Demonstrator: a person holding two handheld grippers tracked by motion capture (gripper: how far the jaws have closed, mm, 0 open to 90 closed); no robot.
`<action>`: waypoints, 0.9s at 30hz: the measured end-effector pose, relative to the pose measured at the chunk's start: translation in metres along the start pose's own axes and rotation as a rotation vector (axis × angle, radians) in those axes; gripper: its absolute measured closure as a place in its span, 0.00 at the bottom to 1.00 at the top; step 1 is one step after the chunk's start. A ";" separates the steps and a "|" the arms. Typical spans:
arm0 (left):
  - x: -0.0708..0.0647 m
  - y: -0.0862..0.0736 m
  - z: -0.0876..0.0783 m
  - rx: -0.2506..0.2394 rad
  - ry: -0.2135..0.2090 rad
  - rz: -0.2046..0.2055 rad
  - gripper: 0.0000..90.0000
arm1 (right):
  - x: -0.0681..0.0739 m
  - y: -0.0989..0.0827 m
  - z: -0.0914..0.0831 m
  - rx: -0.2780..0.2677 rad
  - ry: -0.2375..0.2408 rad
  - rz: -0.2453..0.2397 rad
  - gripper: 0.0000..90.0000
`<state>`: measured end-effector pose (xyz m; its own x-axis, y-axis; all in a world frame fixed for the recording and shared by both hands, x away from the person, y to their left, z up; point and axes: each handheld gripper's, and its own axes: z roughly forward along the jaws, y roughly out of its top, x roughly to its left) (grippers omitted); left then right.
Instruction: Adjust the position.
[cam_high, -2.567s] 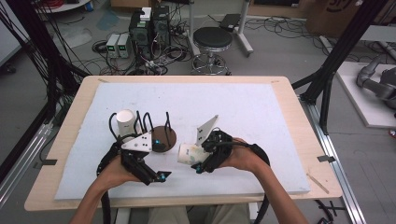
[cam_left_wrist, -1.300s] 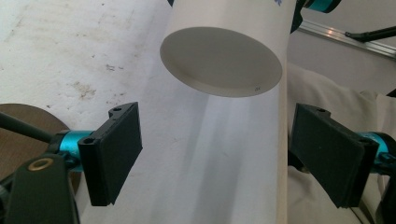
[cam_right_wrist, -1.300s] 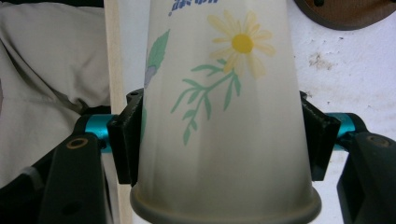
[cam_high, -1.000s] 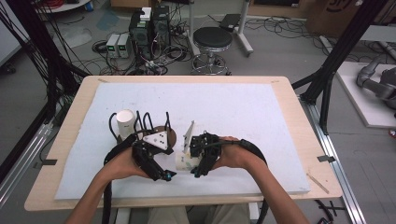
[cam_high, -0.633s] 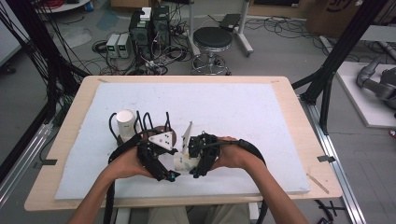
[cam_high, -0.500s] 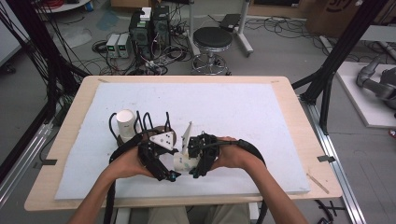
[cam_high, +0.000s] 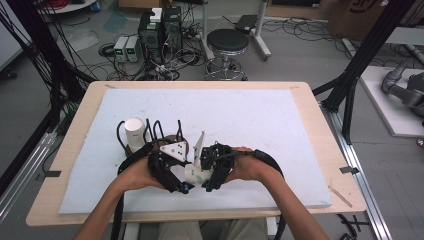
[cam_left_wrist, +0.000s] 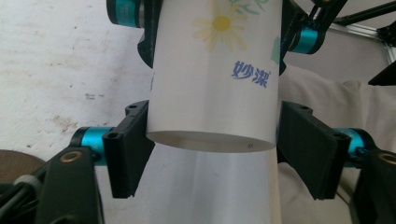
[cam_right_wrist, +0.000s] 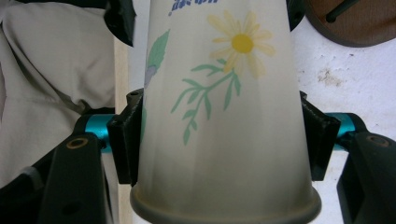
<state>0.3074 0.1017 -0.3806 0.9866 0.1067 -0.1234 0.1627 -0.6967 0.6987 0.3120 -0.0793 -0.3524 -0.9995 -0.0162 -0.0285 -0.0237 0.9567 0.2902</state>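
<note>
a: right, where's the paper cup (cam_high: 194, 174) sitting at the moment?

b: lifted off the white foam mat (cam_high: 260, 120), held between the two grippers near the front edge of the table (cam_high: 320, 125). it lies roughly level, one end toward each hand.

a: and the right gripper (cam_high: 209, 184)?

b: clamped on the cup. in the right gripper view its black jaws press the cup's wall on both sides, just above the rolled rim (cam_right_wrist: 224, 207), with the daisy print (cam_right_wrist: 240, 44) facing the camera.

a: the left gripper (cam_high: 186, 187)?

b: its jaws have just been closing, and the cup's narrow bottom end (cam_left_wrist: 212, 140) is between them. in the left gripper view the left-hand jaw touches the cup's wall; the right-hand jaw stands right at the wall, but i can't tell for sure that it presses. farther up that same view the other gripper's jaws hold the cup by its wider part, beside the blue printed characters (cam_left_wrist: 251, 74).

a: so both hands are on it?

b: yes, left hand (cam_high: 137, 172) and right hand (cam_high: 247, 167) face each other, gripper tips nearly meeting around the cup.

a: anything else on the mat?

b: a second white cup (cam_high: 134, 132) stands upright behind the left hand, well apart from the held one, next to a black wire rack (cam_high: 165, 131) on a round brown base (cam_high: 172, 140).
</note>
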 end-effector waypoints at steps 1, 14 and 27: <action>0.000 0.000 0.000 -0.002 -0.001 -0.001 0.33 | 0.000 0.000 0.000 -0.001 0.003 -0.002 0.35; 0.000 -0.002 0.000 -0.006 0.013 0.012 0.41 | 0.000 0.000 0.001 -0.004 0.010 -0.009 0.35; 0.000 -0.003 0.000 0.006 0.029 -0.001 0.41 | -0.003 -0.003 -0.002 -0.044 0.006 -0.001 0.21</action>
<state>0.3072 0.1039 -0.3824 0.9864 0.1276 -0.1037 0.1636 -0.7011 0.6940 0.3145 -0.0826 -0.3509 -0.9996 -0.0186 -0.0226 -0.0251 0.9429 0.3322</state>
